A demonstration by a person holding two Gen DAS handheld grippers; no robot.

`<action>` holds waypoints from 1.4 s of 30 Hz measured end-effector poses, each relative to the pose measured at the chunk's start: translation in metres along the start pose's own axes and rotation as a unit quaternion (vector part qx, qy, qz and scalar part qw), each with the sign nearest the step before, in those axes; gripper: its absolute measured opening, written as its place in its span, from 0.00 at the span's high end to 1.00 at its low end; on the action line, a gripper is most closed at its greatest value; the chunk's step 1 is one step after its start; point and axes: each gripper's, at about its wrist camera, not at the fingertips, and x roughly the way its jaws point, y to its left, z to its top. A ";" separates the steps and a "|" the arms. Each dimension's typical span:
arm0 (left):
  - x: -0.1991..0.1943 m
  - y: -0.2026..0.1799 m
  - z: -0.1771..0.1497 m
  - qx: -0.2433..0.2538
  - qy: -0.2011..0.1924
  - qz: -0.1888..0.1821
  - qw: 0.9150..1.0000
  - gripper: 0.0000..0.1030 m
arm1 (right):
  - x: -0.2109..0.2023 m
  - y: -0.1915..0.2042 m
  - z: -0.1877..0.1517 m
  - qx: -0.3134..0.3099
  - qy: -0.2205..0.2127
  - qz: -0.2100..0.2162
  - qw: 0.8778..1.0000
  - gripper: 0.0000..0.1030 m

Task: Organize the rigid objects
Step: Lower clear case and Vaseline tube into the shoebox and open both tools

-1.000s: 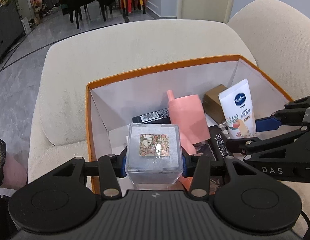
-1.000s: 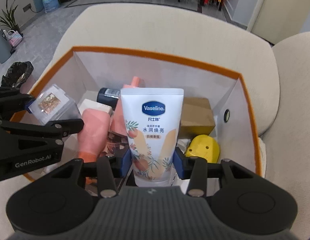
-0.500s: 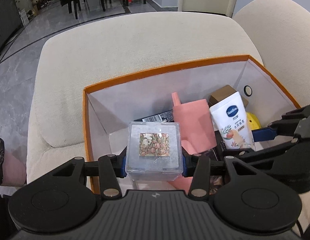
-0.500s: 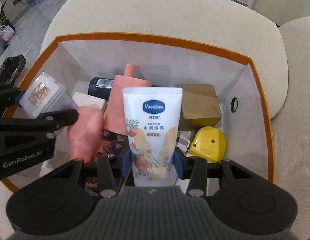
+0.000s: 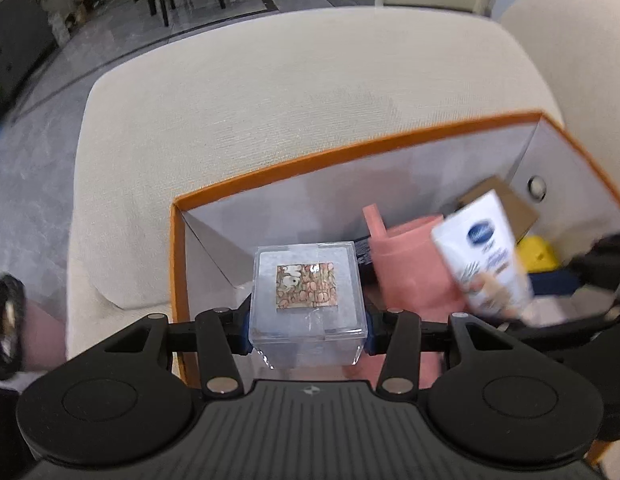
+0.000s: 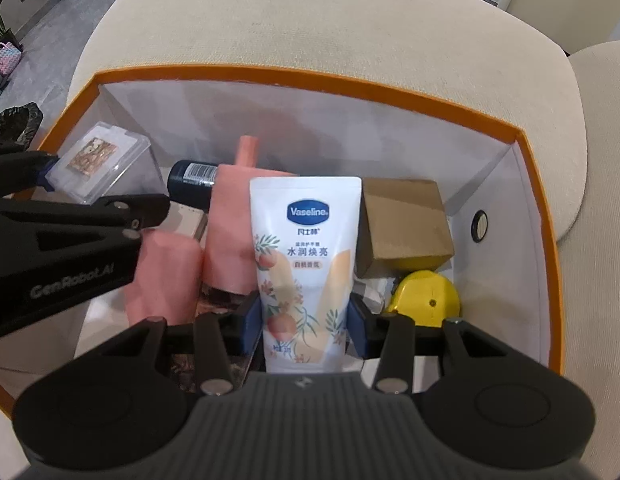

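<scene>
**Both grippers carry their loads lower into the orange box**

Since a second ago both views have tipped further downward: the room beyond the sofa has slid toward the top edge, the far orange rim sits lower in the left view, and the tube has shifted rightward and lower there.

The left gripper is clamped on the clear cube, its pads pressing the two side walls, with the patterned card facing the camera. The cube hangs ahead of the fingers over the box's near left corner, just beside the left wall. The right gripper is closed narrowly on the tube, which stands upright between the pads, cap end toward the camera. Beyond its fingers lie the pink bottles, a dark bottle, a brown carton and a yellow tape measure.

The step in hand looks like setting both items down inside. To do it well, each load should probably go to bare floor: the cube into the left corner, clear of the pink bottles to its right; the tube into the gap between bottles and carton. Releasing low would keep the hard cube from knocking or tipping. The grippers sit close, so letting go one at a time seems safer.

Both grippers point steeply down, side by side, the left one's finger crossing the right view's left edge.
</scene>
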 end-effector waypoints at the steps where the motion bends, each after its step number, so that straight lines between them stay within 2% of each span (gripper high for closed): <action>1: 0.002 -0.003 0.001 0.006 0.001 0.006 1.000 0.48 | 0.000 -0.001 0.001 0.003 0.000 0.000 1.000 0.57; 10: 0.011 -0.013 0.003 0.029 0.007 0.040 0.999 0.48 | 0.009 -0.011 0.004 0.027 0.011 -0.018 0.999 0.57; 15: 0.019 -0.026 0.002 0.062 0.016 0.077 0.995 0.48 | 0.011 -0.011 0.008 0.028 0.018 -0.022 0.999 0.56; 19: 0.020 -0.027 0.002 0.058 0.016 0.082 0.995 0.47 | 0.014 -0.007 0.013 0.025 0.017 -0.029 0.999 0.56; 20: 0.020 -0.029 0.002 0.060 0.015 0.082 0.995 0.41 | 0.014 -0.008 0.013 0.027 0.017 -0.028 0.999 0.56; 22: 0.020 -0.031 0.001 0.068 0.018 0.084 0.994 0.38 | 0.015 -0.007 0.014 0.030 0.020 -0.025 0.999 0.56; 24: 0.019 -0.035 0.002 0.067 0.017 0.081 0.994 0.32 | 0.015 -0.007 0.014 0.029 0.021 -0.023 0.999 0.50; 25: 0.018 -0.035 0.002 0.065 0.017 0.077 0.995 0.31 | 0.014 -0.007 0.014 0.027 0.021 -0.031 0.999 0.43; 42: -0.003 -0.036 0.004 0.070 0.012 0.090 0.993 0.31 | -0.016 -0.007 0.008 0.027 -0.005 -0.042 0.999 0.42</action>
